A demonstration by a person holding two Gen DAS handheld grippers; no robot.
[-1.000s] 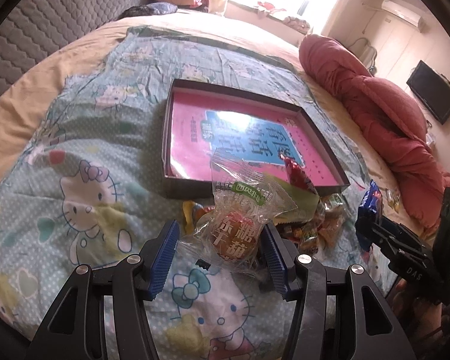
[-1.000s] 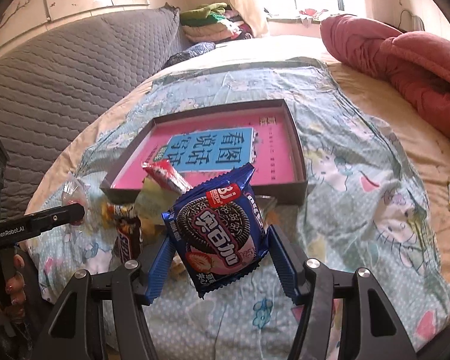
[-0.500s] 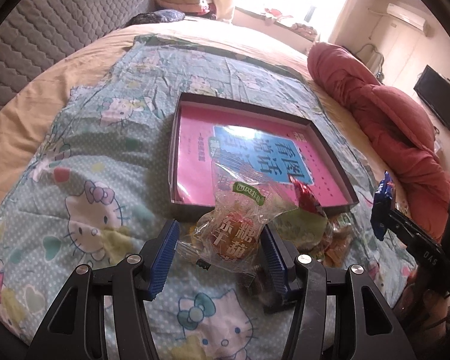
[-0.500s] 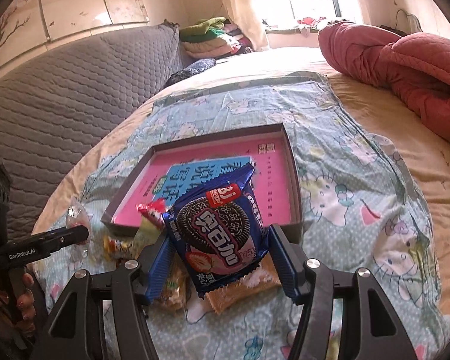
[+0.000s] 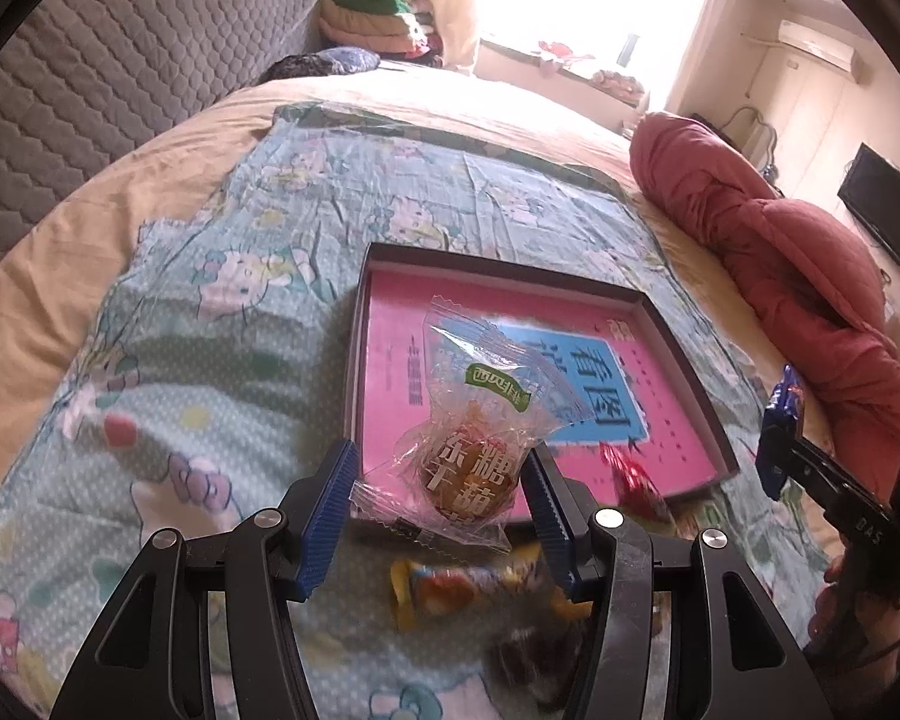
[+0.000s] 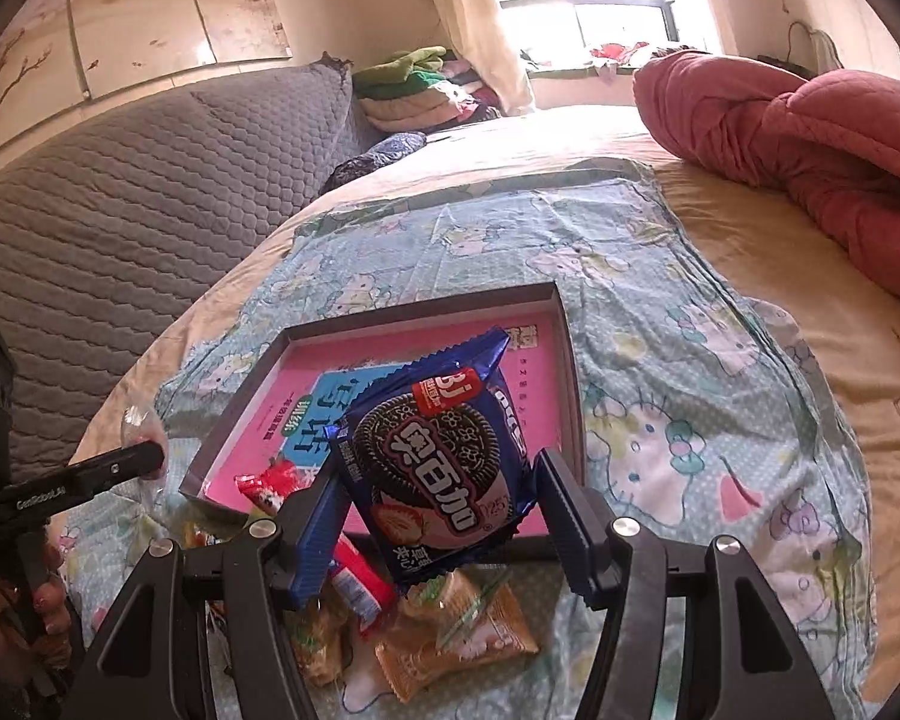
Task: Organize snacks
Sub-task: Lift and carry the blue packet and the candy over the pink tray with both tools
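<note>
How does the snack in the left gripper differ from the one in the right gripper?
The clear-wrapped sweet has a see-through wrapper showing a brown round piece; the blue cookie packet is opaque and printed. The sweet looks crinkled and bunched; the cookie packet is flatter and broader. Both are held clamped, the sweet in the left gripper and the packet in the right gripper, above the tray's near edge.

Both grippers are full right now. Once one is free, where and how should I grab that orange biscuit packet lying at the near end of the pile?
Grip the orange biscuit packet across its flat middle, coming from above. It lies flat on the blanket, nearest the right gripper, with a clear wrapper over its top and other snacks crowding its left. Its right side looks open, so come in there, jaws across its short width.
</note>
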